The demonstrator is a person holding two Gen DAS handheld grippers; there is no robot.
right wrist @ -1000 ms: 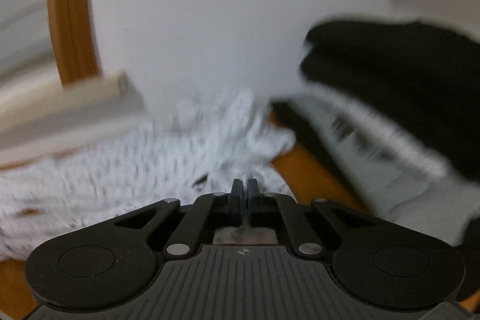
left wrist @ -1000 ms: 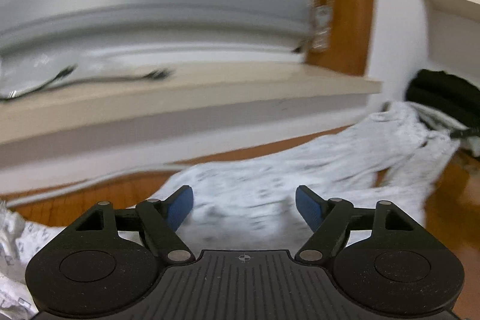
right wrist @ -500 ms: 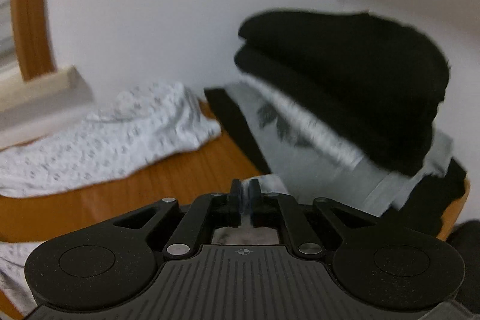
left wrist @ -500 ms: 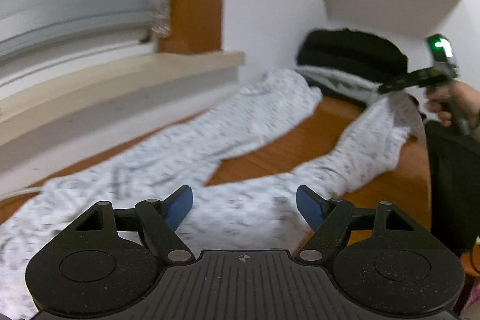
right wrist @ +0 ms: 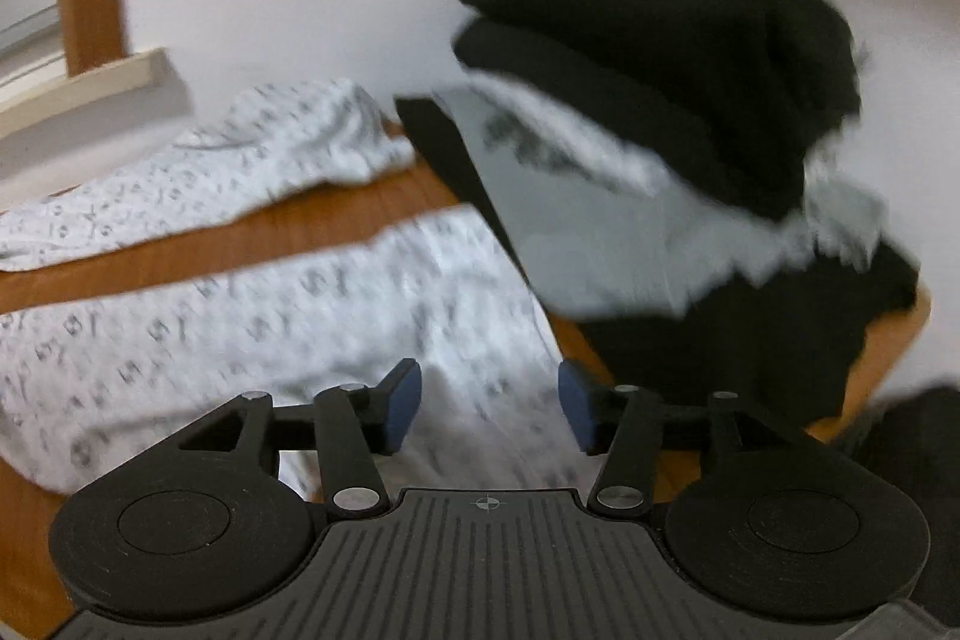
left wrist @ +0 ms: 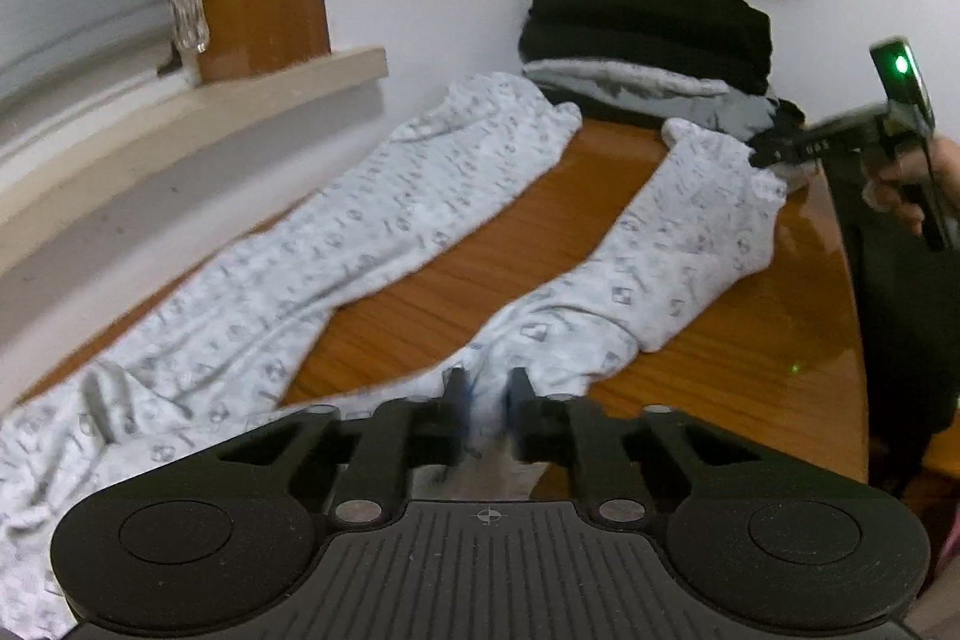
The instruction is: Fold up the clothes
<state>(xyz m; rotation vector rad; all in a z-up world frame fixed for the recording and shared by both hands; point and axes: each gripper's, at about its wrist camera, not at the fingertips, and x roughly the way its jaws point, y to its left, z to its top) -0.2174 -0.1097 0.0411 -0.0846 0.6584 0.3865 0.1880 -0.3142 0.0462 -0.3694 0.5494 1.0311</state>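
Wooden bench [left wrist: 750,340] under a window carries patterned white trousers [left wrist: 372,220], legs spread toward twelve o'clock. Left gripper [left wrist: 487,400] is closing on the crotch cloth; right gripper [right wrist: 489,403] is opening above the near leg's hem, nothing pinched. Laying out looks finished; next, I'd guess, one leg over the other.

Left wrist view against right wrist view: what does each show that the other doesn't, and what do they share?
Only the left wrist view: the left tongs closing on the patterned trousers near the crotch, both legs at full length, the window frame's clip, and the person's hand holding the right tongs from outside.

Only the right wrist view: the right tongs opening above a trouser leg end, nothing pinched.

Both: the trousers, wooden table, stack of folded clothes, windowsill.
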